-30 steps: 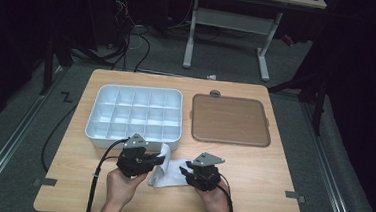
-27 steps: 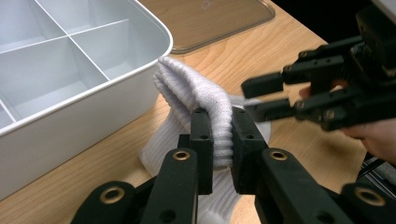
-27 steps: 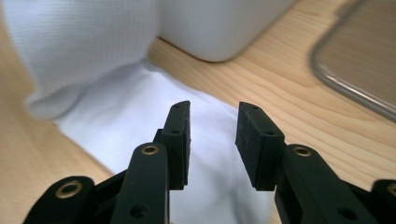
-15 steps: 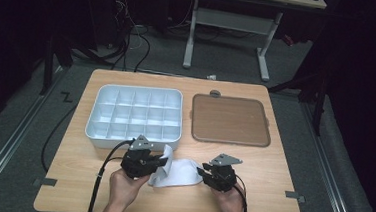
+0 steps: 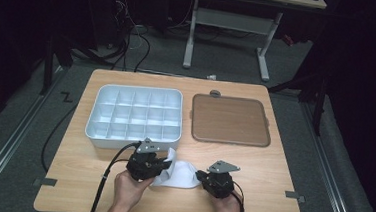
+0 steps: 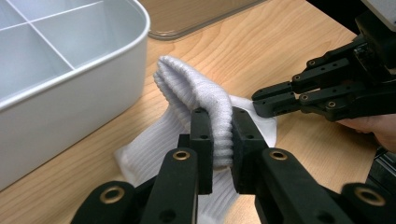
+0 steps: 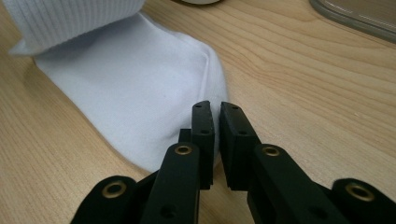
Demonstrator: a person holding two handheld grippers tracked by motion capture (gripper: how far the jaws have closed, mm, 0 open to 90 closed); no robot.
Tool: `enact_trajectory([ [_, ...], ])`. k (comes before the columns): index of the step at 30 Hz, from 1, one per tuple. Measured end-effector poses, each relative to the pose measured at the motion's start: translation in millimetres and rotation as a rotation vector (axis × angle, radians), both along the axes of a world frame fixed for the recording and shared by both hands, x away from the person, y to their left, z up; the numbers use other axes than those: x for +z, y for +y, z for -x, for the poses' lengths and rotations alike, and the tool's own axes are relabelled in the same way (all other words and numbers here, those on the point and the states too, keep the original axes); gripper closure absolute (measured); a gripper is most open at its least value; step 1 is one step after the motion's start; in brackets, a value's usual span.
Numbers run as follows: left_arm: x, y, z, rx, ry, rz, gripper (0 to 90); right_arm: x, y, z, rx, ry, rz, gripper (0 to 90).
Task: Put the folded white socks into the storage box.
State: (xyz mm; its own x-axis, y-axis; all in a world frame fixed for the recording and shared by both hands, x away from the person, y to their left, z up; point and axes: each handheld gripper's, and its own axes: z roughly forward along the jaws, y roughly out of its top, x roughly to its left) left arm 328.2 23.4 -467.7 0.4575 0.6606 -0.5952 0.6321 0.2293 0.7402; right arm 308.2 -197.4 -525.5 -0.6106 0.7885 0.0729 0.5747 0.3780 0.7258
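While the left gripper (image 6: 219, 135) pinches the soft white ribbed cotton sock's (image 6: 196, 93) folded cuff, the right gripper (image 7: 215, 119) clamps its smooth rounded toe edge, lying low.

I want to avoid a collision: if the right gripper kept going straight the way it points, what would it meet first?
Most likely the white sock, whose toe edge lies at the right gripper tips; beyond it, probably the left gripper, though depth is unclear.

The left gripper (image 5: 159, 161) is showing black jaws on jointed black links, brass-ringed pivots and small dark screws glinting along them; a black cable is trailing from it; the right gripper (image 5: 201, 176) is looking alike; each is wearing a grey three-cornered plate.
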Motion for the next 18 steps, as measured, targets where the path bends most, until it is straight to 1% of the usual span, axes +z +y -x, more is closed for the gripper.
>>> enact_trajectory([
  [5,-4.6,-5.7,0.3,-0.012,0.004,-0.020,81.6,-0.9,4.1,-0.1,0.004,-0.005,0.006,84.5],
  [7,-5.9,-8.0,0.7,-0.020,0.004,-0.026,81.6,-2.5,5.5,-0.3,0.003,-0.011,0.005,84.0],
  [11,-10.3,-14.4,0.7,-0.032,0.005,-0.041,81.6,-3.6,4.8,-0.7,0.003,-0.010,-0.003,82.9],
  [14,-15.8,-19.9,0.2,-0.042,0.007,-0.062,81.5,-4.9,5.1,0.1,0.007,-0.029,0.008,82.4],
  [16,-18.4,-23.0,0.0,-0.043,0.005,-0.064,81.5,-6.2,4.5,0.1,0.009,-0.040,0.003,82.2],
  [18,-19.6,-24.9,-0.2,-0.046,0.008,-0.062,81.5,-6.6,4.0,0.2,0.007,-0.038,-0.003,82.1],
])
